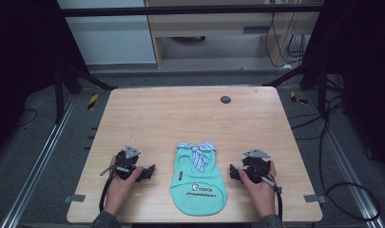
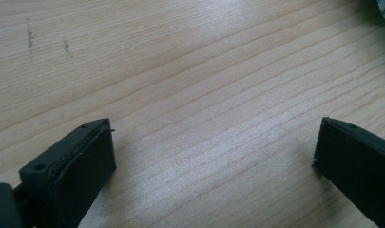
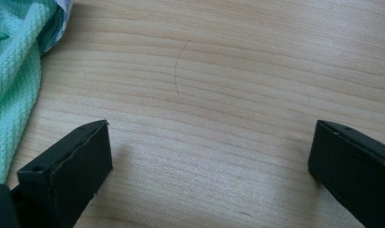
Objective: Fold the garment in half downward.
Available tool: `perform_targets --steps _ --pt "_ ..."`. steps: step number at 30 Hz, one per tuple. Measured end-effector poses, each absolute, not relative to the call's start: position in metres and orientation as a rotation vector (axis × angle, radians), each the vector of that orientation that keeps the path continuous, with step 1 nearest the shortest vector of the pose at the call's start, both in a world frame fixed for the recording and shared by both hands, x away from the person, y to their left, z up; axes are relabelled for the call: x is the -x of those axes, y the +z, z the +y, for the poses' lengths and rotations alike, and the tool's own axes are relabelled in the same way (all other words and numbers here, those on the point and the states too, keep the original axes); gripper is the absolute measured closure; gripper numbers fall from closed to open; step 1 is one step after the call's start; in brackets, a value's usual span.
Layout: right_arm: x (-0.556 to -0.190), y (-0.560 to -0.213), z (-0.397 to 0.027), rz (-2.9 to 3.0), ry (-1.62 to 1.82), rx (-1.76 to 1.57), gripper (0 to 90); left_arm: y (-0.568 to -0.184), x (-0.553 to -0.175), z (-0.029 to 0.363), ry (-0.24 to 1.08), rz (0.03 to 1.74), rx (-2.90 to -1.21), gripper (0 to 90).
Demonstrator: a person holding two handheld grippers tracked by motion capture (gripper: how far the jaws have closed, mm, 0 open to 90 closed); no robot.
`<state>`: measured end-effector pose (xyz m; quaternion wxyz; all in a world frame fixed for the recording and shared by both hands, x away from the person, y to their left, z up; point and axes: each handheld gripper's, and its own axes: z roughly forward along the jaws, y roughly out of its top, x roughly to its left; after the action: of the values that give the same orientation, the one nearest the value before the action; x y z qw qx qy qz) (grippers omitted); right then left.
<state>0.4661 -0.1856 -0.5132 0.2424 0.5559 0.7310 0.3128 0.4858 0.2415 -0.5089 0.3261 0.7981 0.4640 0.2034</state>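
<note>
Spreading across the middle of the high view is the pale wooden table (image 1: 190, 118), bare over its far half, and lying flat near its front edge, right between the two hands, is the mint-green pet shirt (image 1: 198, 183), collar end pointing away from the person. Left hand (image 1: 118, 183) comes in from the bottom with the left gripper (image 1: 149, 172) down on the wood just beside the shirt's left edge, its jaws spread wide with nothing but wood grain between them in the left gripper view. Over on the other side, the right hand (image 1: 259, 186) has the right gripper (image 1: 234, 172) set down just beside the shirt's right edge, jaws apart and empty too, green knit sitting at the left of the right gripper view. On the shirt, a blue-and-white striped bow (image 1: 197, 153) lies at the collar, white lettering near the hem. Far back on the table, one small dark round disc (image 1: 225, 99) sits well apart from everything.
</note>
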Motion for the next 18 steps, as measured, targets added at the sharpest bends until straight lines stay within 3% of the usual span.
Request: perform_targets --steps 8,18 --pt "-0.464 -0.513 -0.186 2.010 0.870 -1.507 3.4 -0.509 -0.483 0.241 0.526 1.201 -2.096 0.0" --pt "-0.463 -0.490 -0.168 2.180 0.867 -1.347 31.6 -0.488 -0.495 0.218 0.439 1.082 -2.129 8.6"
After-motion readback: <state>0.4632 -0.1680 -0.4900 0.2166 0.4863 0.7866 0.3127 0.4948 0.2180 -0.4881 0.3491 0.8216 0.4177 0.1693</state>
